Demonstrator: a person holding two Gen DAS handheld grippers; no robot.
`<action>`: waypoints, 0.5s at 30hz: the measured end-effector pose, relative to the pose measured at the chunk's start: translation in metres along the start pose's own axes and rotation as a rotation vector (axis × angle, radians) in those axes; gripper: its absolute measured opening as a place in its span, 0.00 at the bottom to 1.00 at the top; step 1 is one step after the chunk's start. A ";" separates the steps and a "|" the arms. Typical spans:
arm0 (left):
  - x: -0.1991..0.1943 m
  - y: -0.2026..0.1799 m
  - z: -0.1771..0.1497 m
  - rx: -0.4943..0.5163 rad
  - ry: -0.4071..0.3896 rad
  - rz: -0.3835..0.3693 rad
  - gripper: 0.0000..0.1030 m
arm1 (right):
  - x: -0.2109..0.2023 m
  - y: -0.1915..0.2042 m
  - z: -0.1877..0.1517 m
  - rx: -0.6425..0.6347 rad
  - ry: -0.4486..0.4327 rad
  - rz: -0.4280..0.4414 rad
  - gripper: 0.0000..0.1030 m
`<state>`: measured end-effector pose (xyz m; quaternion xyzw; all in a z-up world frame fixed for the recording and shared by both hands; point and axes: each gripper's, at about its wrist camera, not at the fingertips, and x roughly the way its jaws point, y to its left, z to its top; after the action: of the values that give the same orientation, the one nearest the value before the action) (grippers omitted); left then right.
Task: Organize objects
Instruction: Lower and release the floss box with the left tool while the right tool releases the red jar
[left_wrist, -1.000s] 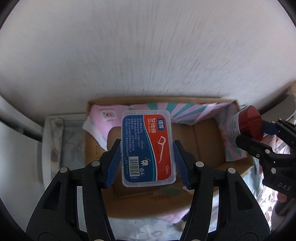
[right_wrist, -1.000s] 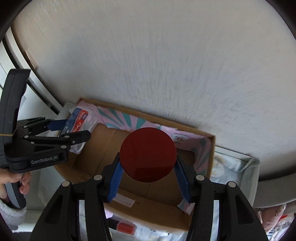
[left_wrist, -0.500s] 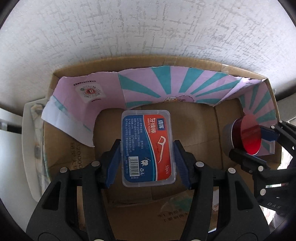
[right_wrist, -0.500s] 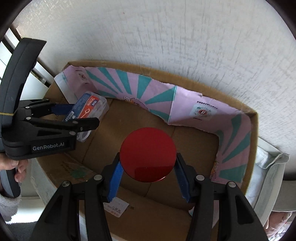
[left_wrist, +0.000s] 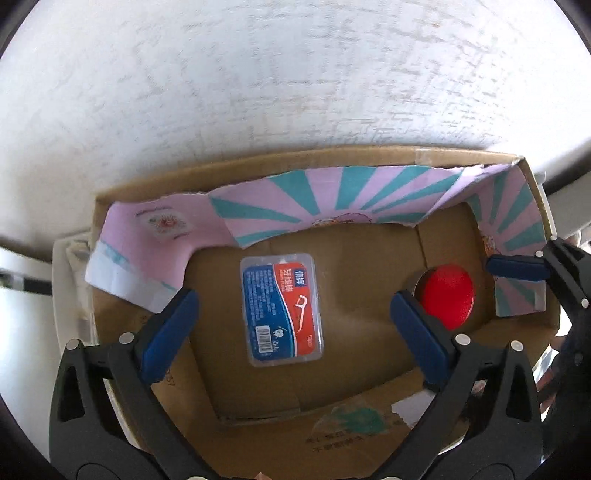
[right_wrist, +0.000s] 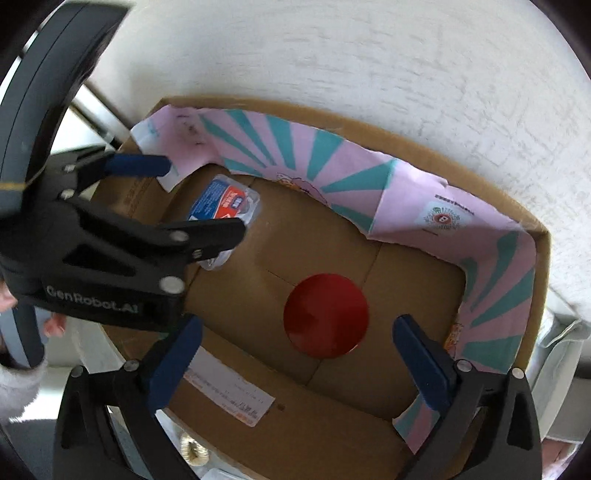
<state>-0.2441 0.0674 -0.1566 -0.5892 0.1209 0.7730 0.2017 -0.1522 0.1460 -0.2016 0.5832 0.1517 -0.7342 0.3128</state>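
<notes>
Floss case (left_wrist: 281, 308) lies flat on the cardboard box (left_wrist: 258, 435) floor, long axis toward the far wall. Left gripper (left_wrist: 295, 332) and right gripper (right_wrist: 297, 350) are opening, released; the red-lidded jar (right_wrist: 326, 315) stands upright.

Floss box (left_wrist: 281, 307) lies left of jar (left_wrist: 447, 297), both in carton (left_wrist: 258, 439).

Daylight is falling on a white textured wall (left_wrist: 295, 74) rising behind; a pale ledge (left_wrist: 22, 273) is showing at left
</notes>
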 end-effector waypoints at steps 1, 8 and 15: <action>0.001 0.000 0.000 -0.001 0.002 -0.004 1.00 | -0.001 0.002 -0.002 -0.014 -0.013 -0.006 0.99; 0.005 0.005 -0.008 -0.012 0.006 -0.013 1.00 | -0.007 -0.003 -0.009 0.019 -0.048 -0.019 1.00; -0.002 -0.008 -0.015 0.000 0.001 -0.033 1.00 | -0.019 0.022 0.009 0.038 -0.060 -0.056 1.00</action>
<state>-0.2273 0.0676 -0.1584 -0.5917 0.1111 0.7692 0.2143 -0.1428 0.1294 -0.1783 0.5622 0.1445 -0.7626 0.2855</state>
